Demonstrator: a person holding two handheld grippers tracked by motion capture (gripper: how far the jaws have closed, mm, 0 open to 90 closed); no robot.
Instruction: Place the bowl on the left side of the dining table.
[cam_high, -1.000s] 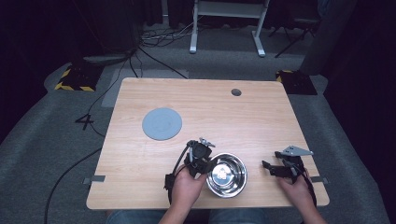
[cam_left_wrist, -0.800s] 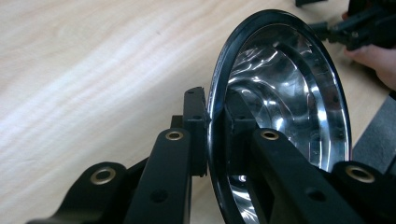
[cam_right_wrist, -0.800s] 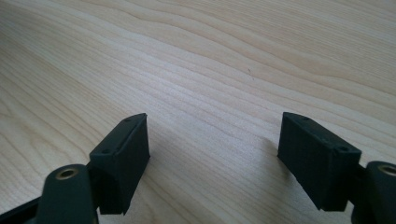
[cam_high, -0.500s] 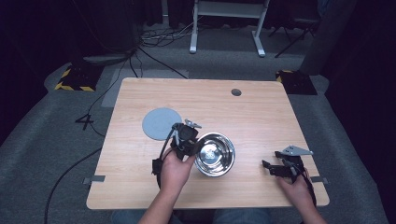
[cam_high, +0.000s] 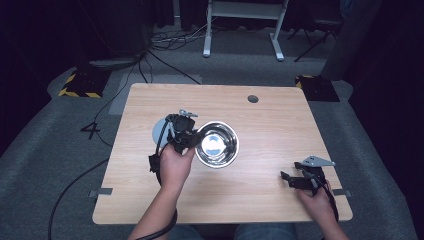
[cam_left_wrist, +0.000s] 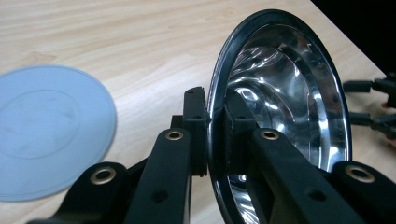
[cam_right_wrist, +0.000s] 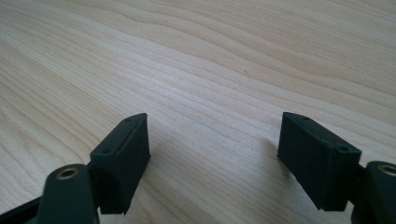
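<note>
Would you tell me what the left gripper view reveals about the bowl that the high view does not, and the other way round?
The left gripper view alone makes clear how the grip sits: the left gripper pinches the rim of the steel bowl, one jaw outside the wall and one inside. The high view alone gives the whole wooden table, its round hole and the person's right hand holding the right gripper near the front edge. Both show the bowl, the grey disc beside it and the right gripper.

1. A round, shiny steel bowl (cam_high: 216, 144) is seen mid-table, open side up, empty.
2. Its left rim is clamped, just beside a flat blue-grey disc (cam_high: 161, 132).
</note>
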